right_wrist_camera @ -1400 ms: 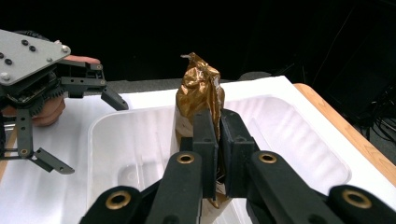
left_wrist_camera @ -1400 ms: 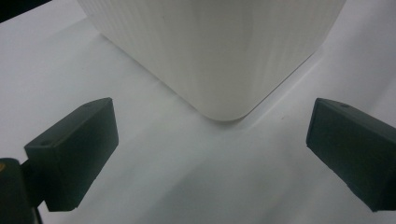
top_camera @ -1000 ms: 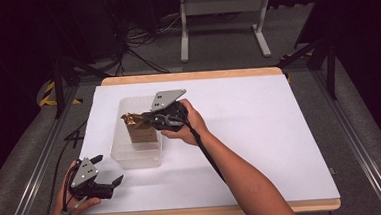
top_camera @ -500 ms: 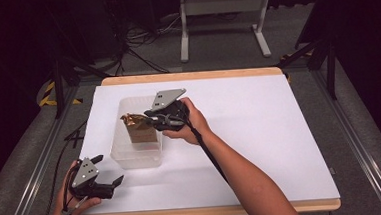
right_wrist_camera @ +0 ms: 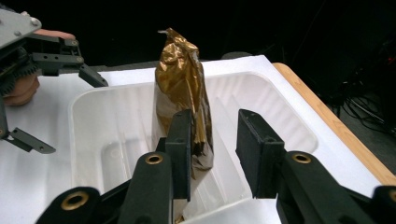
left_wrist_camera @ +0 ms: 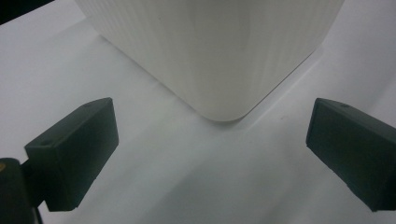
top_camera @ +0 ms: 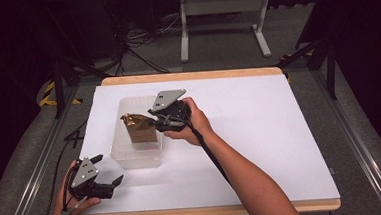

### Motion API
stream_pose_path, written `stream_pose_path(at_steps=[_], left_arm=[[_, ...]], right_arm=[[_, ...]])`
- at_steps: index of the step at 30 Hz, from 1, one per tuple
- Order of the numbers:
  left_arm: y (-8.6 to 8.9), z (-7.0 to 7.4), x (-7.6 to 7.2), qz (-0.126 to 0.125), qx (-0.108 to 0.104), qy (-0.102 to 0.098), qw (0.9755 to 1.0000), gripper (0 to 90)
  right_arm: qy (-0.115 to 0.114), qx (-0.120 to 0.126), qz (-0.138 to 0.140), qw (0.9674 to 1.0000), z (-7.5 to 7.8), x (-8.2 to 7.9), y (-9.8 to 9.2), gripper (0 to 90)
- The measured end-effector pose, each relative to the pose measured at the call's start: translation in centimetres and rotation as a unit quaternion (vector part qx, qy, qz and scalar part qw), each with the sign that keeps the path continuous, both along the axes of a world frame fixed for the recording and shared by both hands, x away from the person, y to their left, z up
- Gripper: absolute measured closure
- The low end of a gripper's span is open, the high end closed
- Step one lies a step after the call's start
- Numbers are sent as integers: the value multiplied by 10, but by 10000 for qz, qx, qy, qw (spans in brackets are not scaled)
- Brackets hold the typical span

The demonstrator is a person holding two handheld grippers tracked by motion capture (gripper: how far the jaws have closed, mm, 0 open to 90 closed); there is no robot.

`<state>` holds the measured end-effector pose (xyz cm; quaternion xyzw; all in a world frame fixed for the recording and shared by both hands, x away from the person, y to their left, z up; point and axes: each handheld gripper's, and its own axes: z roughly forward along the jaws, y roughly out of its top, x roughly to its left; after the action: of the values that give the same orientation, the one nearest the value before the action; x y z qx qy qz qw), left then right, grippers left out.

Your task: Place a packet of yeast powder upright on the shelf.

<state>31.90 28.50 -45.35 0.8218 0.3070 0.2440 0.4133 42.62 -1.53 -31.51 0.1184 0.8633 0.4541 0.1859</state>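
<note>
Gold foil pouch (right_wrist_camera: 182,100) stood upright in the white tub (top_camera: 122,152), crimped end up; right gripper (right_wrist_camera: 212,149) had just been opening, jaws apart, off it. Left gripper (top_camera: 105,185) gaped empty on the white table (top_camera: 260,128), dark room.

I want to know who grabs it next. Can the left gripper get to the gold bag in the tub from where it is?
Probably not yet. The left gripper sits low outside the white tub, whose wall stands between it and the gold bag. The right gripper, jaws just opening, is beside the bag.
</note>
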Motion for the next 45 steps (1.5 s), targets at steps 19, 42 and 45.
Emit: stream_pose_path(at_steps=[19, 42, 45], left_arm=[[-1, 0, 0, 10, 37, -13, 10000, 33], [-3, -1, 1, -17, 113, 5, 9999, 34], [-3, -1, 1, -2, 92, 16, 10000, 34]], right_arm=[[-239, -397, -357, 9983, 13, -13, -22, 599], [-374, -823, -859, 9922, 12, -18, -65, 546], [-364, -903, -926, 9909, 10, -17, -73, 533]])
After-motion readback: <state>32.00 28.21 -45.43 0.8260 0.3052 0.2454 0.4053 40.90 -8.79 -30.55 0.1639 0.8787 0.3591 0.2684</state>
